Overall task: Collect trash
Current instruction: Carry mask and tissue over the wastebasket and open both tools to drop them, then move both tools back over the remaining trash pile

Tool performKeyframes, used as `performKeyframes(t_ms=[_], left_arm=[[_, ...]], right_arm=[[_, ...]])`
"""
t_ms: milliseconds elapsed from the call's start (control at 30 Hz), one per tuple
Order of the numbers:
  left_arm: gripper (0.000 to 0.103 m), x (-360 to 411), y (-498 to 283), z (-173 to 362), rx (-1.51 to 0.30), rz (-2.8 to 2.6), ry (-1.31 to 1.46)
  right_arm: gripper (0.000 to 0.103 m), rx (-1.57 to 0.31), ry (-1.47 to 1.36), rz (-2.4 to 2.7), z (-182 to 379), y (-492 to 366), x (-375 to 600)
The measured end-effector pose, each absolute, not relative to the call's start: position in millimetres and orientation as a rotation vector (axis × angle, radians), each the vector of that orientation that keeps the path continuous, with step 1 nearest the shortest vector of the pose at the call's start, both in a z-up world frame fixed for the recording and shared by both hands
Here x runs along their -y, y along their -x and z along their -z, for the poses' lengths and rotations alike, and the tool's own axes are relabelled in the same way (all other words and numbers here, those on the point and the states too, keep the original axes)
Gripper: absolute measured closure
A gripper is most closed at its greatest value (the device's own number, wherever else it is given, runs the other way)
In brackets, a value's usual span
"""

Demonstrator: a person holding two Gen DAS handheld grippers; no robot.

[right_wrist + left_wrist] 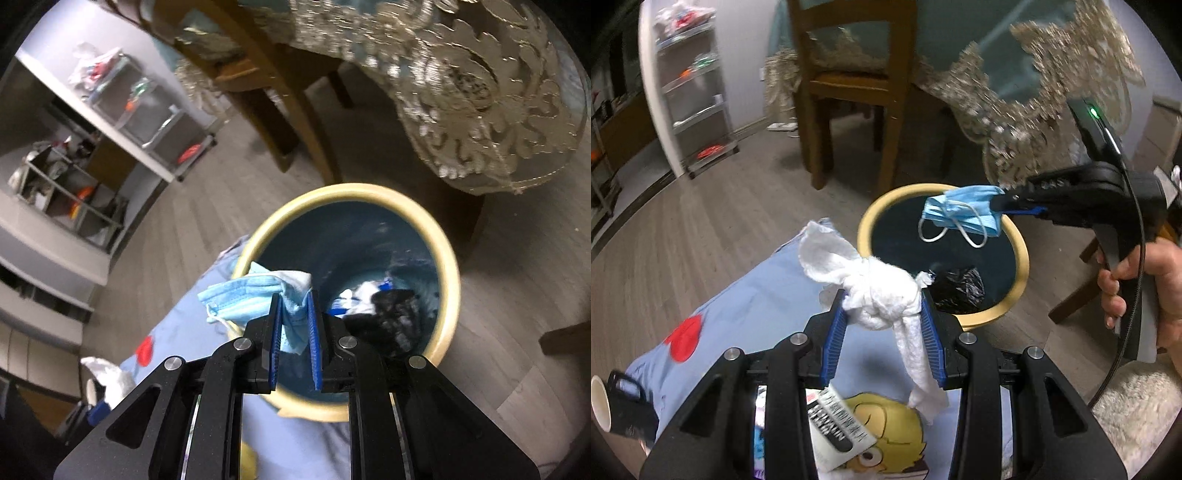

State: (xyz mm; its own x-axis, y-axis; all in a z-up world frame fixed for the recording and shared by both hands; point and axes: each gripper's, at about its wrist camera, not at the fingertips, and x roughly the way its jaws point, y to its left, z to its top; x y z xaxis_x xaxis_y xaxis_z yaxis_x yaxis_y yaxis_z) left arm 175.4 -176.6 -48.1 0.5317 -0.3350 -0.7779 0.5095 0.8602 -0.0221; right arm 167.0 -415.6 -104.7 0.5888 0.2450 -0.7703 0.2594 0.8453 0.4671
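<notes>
Left wrist view: the left tongs (882, 308) were clamped on one knotted white tissue wad (877, 295) just short of the single yellow-rimmed bin (1015, 291), while the right tongs (1006, 203) held one blue face mask (964, 212) over the bin's mouth; the label on a white wrapper (838, 424) under the left tongs was too blurry to read. Right wrist view: the right tongs (295, 314) were pinched on that mask (251, 299) right above the bin (448, 266), which had one black bag (388, 317) and some white scraps inside.
</notes>
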Motion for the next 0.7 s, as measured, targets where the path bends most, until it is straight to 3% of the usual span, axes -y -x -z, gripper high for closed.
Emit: performKeyframes(t_ms=[500,533,567,633,700], left_arm=[[0.063,252,-224,41,-0.802,0.587,-0.242],[0.054,254,-226,37,-0.782,0.584,-0.229],[0.037,254,-228,33,-0.771,0.577,-0.216],[0.031,253,-232,29,-0.760,0.566,-0.184],[0.030,251,-233,30,-0.767,0.558,-0.176]], right_arm=[[0.088,-0.898,-0.684,0.107,109,-154,450],[0.088,-0.886,-0.689,0.108,108,-152,452],[0.083,-0.871,-0.694,0.108,106,-151,453],[0.068,-0.861,-0.695,0.110,104,-151,453],[0.064,-0.870,-0.690,0.112,105,-152,453]])
